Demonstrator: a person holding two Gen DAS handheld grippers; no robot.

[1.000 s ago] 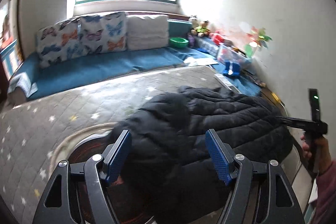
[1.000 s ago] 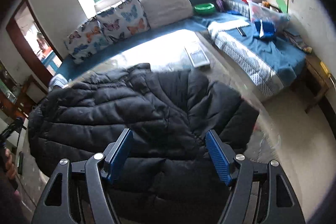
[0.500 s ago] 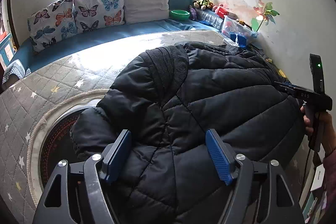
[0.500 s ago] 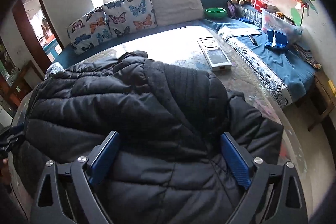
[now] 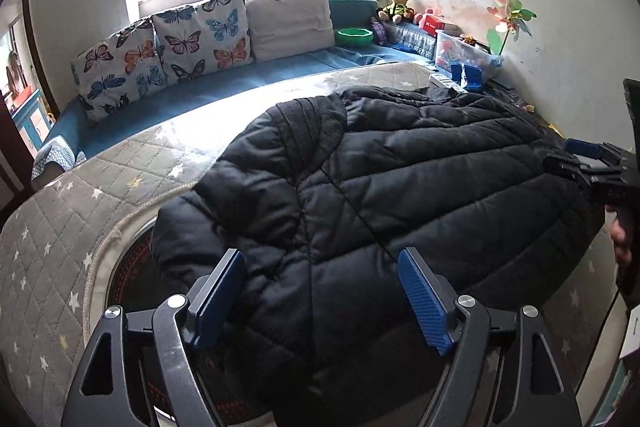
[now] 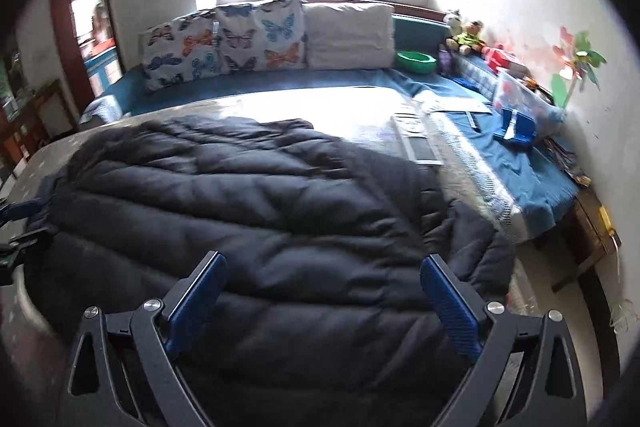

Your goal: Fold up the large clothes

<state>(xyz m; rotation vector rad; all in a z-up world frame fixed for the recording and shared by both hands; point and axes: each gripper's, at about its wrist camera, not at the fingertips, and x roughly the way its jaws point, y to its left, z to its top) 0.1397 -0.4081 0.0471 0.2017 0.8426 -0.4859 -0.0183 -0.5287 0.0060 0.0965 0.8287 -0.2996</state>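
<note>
Jacket [image 5: 384, 195]: black, quilted, puffy, with stitched channels and a matte shell. It lies spread flat on the bench [image 5: 60, 227], which carries a grey quilted cover printed with small stars and edged with pale cord. A ribbed knit panel [image 5: 308, 115] sits at the far side of the garment in the left wrist view.

Left tongs [image 5: 320, 303]: released, jaws wide apart, blue ribbed pads [image 5: 218, 297] on black arms, poised over the near edge of the jacket with nothing between them. Right tongs [image 6: 320, 303]: released, jaws equally wide, poised over the garment's near edge. In the left wrist view the right tongs [image 5: 588, 163] appear at the garment's right end.

Change from half a second ago: the left camera has pulled back, so more cover shows beside the jacket. In the right wrist view the raised bulk has flattened and the surface now reads as broad horizontal channels; that view is slightly blurred.

Orientation: the long axis runs left to right across the bench, between the two tongs. The ribbed panel points away, toward the blue couch [image 5: 200, 103] with butterfly cushions [image 5: 200, 31].
</note>
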